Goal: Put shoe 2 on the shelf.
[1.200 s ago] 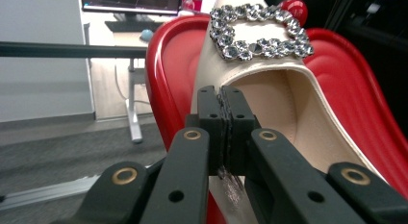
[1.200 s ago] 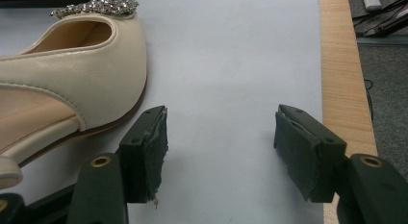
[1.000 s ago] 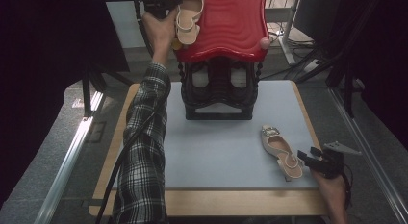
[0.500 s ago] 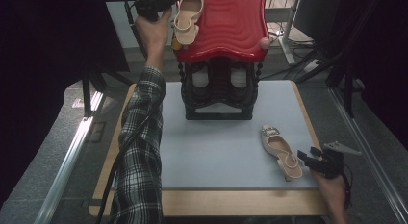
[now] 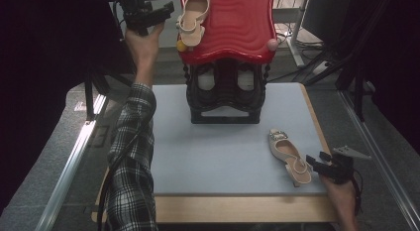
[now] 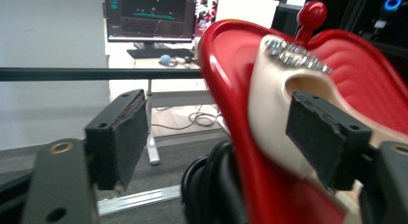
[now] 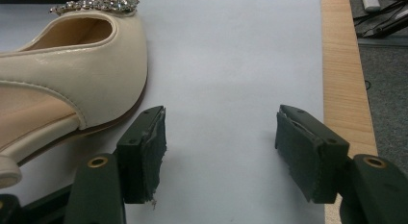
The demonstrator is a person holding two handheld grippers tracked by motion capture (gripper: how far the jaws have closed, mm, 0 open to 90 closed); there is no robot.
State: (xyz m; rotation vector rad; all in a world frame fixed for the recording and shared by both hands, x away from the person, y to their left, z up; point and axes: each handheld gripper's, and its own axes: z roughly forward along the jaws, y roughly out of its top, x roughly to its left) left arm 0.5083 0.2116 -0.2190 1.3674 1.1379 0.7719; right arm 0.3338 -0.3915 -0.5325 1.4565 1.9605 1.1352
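A bench (image 5: 237, 208) with a pale blue mat (image 5: 223, 146) carries a black rack (image 5: 225, 94) at the 12 o'clock side, topped by a glossy red ribbed tray (image 5: 237, 25). One cream slingback shoe (image 5: 190, 18) lies on the tray's 9 o'clock edge, toe pointing away. In the left gripper view it shows a smooth ivory upper and a sparkling jewelled band across the toe. The left hand-held gripper (image 5: 157, 15) is raised just beside the tray at about 10 o'clock, jaws wide apart and holding nothing; one jaw sits in front of the shoe, the other out over open air.

A matching shoe (image 5: 289, 154) lies on the mat at about 4 o'clock, toe with a jewelled buckle pointing away, low heel and strap nearest the person. The right hand-held gripper (image 5: 319, 164) rests low just beside its heel, jaws wide open and empty, the shoe's side just outside one jaw.
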